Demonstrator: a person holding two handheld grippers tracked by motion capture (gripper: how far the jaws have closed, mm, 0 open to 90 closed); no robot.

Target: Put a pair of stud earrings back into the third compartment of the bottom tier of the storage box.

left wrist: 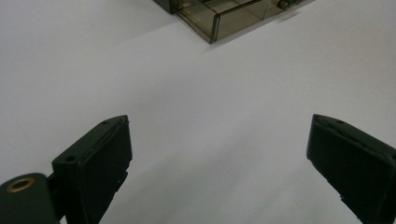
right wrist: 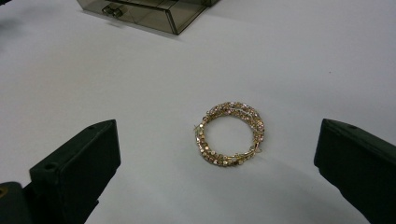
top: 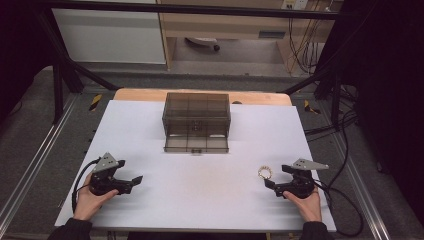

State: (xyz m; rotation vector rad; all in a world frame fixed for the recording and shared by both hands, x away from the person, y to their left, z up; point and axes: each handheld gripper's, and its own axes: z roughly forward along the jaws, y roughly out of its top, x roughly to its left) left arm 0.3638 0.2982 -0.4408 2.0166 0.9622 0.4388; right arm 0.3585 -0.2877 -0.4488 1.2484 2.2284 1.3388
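A gold beaded bracelet (top: 265, 172) lies flat on the white table (top: 200, 190), just left of my right gripper (top: 279, 178). In the right gripper view the bracelet (right wrist: 229, 134) rests ahead of the wide-apart jaws, and the right gripper (right wrist: 217, 163) is open with nothing in it. A smoky transparent drawer box (top: 196, 121) stands at the table's far middle, its bottom drawer (top: 196, 143) pulled out. My left gripper (top: 131, 183) rests at the near left, open and empty; in the left gripper view the left gripper (left wrist: 217, 154) has bare table between its jaws, and the drawer's corner (left wrist: 219, 18) lies far ahead.
A wooden board edge (top: 140, 94) shows behind the white surface. Black frame bars (top: 65, 60) and cables (top: 345, 130) flank the table on both sides. A broad bare stretch of table lies between the two grippers and in front of the open drawer.
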